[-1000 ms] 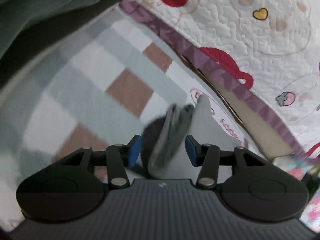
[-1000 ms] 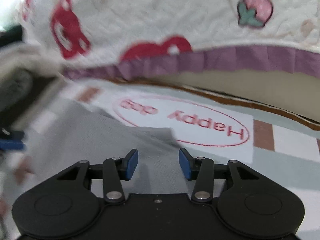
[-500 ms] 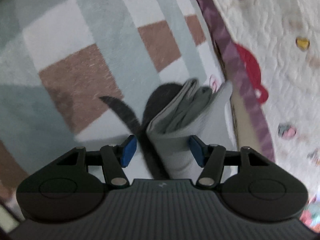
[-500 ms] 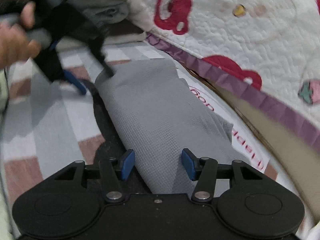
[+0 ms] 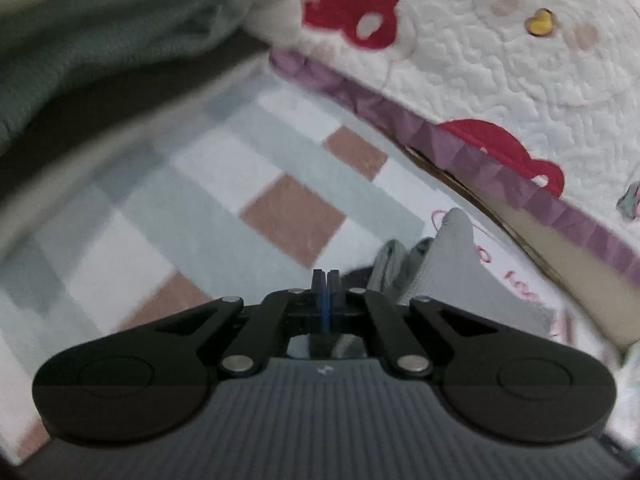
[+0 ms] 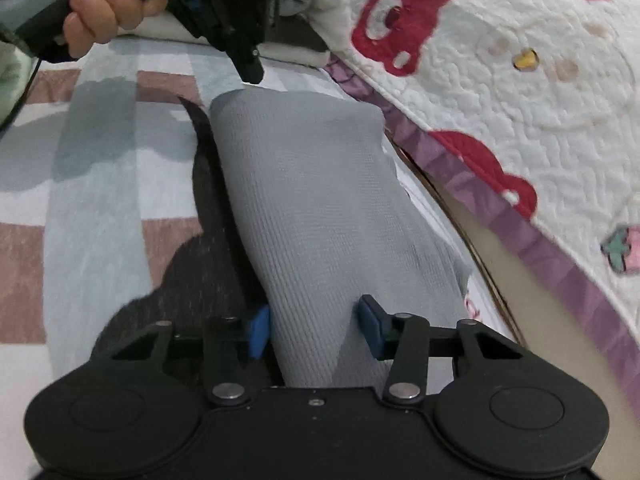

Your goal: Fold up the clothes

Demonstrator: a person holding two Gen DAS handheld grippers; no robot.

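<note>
Grey folded garment: near end hidden behind right gripper body; in left wrist view lower part hidden behind left gripper.
Dark cloth: mostly covered by garment; kind not discernible.
Red lettering on checked mat: largely covered, unreadable.
Green-grey bedding: blurred, cut off at frame edge.
Hand: cut off at top edge.

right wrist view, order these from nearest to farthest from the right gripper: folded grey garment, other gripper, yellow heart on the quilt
1. The folded grey garment lies between the open fingers of the right gripper, which have just been closing.
2. The left gripper, shut and empty, is at the garment's far end, upper left.
3. The yellow heart sits on the white quilt, upper right, farthest.
</note>
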